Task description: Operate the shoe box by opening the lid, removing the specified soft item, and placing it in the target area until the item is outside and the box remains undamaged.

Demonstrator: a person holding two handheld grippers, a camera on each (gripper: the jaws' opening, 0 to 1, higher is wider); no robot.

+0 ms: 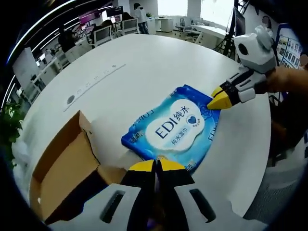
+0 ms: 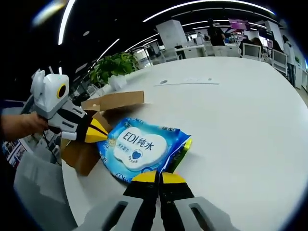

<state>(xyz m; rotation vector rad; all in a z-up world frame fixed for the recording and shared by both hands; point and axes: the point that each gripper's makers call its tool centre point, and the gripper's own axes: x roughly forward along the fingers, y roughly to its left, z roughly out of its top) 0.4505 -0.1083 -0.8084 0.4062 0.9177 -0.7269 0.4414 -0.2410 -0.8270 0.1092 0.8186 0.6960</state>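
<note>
Both grippers — left gripper (image 1: 157, 166), right gripper (image 2: 159, 177) — pinching wipes pack (image 1: 174, 127)

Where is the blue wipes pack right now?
The wipes pack lies flat on the white table, beside the open box, with both hand-held grippers at its edges.

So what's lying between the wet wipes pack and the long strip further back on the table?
Nothing. In the left gripper view, the stretch of white table between the wet wipes pack and the long strip is bare.
</note>
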